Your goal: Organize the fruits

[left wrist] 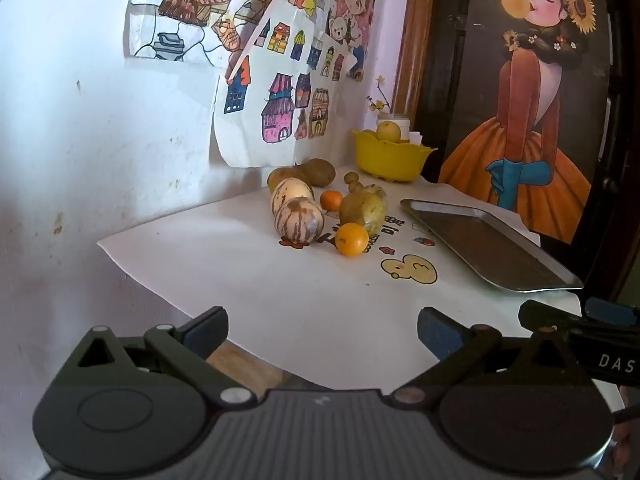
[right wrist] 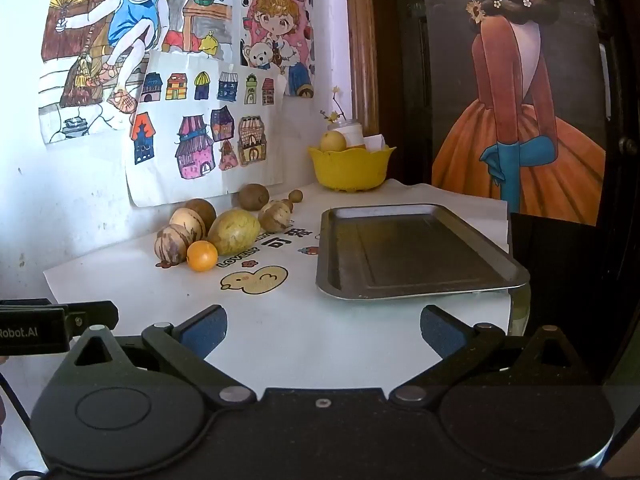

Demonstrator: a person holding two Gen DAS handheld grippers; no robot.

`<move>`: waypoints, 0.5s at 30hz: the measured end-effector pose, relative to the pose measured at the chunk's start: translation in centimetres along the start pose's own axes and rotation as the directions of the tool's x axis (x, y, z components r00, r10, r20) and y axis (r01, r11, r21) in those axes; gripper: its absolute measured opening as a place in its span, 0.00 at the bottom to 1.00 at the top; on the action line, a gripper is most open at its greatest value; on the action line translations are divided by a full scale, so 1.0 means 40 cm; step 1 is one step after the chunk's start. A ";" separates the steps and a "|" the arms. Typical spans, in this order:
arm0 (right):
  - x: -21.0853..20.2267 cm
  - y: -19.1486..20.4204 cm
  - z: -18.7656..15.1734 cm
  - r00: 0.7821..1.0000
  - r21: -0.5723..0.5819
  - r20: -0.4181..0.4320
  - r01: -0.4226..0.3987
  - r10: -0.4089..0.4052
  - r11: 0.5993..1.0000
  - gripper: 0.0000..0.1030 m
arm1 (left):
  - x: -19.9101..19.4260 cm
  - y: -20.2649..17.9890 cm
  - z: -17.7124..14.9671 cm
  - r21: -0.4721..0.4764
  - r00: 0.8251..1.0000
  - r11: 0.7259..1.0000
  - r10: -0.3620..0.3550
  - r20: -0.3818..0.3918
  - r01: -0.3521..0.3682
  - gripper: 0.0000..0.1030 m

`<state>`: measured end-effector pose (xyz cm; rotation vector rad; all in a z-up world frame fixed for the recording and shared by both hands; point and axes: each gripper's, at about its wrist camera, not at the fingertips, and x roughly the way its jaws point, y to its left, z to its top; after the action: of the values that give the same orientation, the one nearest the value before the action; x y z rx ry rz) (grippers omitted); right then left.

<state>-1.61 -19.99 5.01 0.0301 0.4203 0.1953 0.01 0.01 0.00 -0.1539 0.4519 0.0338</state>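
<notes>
A pile of fruit lies on the white cloth by the wall: a striped melon (left wrist: 300,217) (right wrist: 173,243), an orange (left wrist: 351,239) (right wrist: 202,255), a yellow-green mango (left wrist: 363,208) (right wrist: 234,231), a smaller orange (left wrist: 331,200), brown round fruits (left wrist: 319,172) (right wrist: 253,196). A metal tray (left wrist: 488,248) (right wrist: 408,252) lies to the right, with nothing on it. A yellow bowl (left wrist: 390,158) (right wrist: 350,170) at the back holds a pale fruit (left wrist: 388,131) (right wrist: 333,141). My left gripper (left wrist: 322,334) and right gripper (right wrist: 324,332) are both open and empty, at the table's near edge, well short of the fruit.
The wall with children's drawings (right wrist: 200,128) is close on the left. A framed painting (right wrist: 516,92) stands behind the tray at right. A small jar with yellow flowers (right wrist: 352,130) stands behind the bowl. The cloth has a duck print (right wrist: 254,280).
</notes>
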 end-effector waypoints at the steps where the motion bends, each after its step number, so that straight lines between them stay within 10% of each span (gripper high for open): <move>1: 0.000 0.000 0.000 1.000 0.000 -0.001 0.000 0.000 1.000 1.00 | 0.000 0.000 0.000 0.000 1.000 1.000 0.000 0.000 0.000 1.00; 15: 0.001 0.001 -0.001 1.000 0.001 -0.004 0.000 0.000 1.000 1.00 | 0.017 0.005 -0.014 -0.002 1.000 1.000 -0.002 -0.005 0.002 1.00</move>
<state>-1.58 -19.96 4.95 0.0303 0.4244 0.1950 0.36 0.11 -0.83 -0.1561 0.4567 0.0319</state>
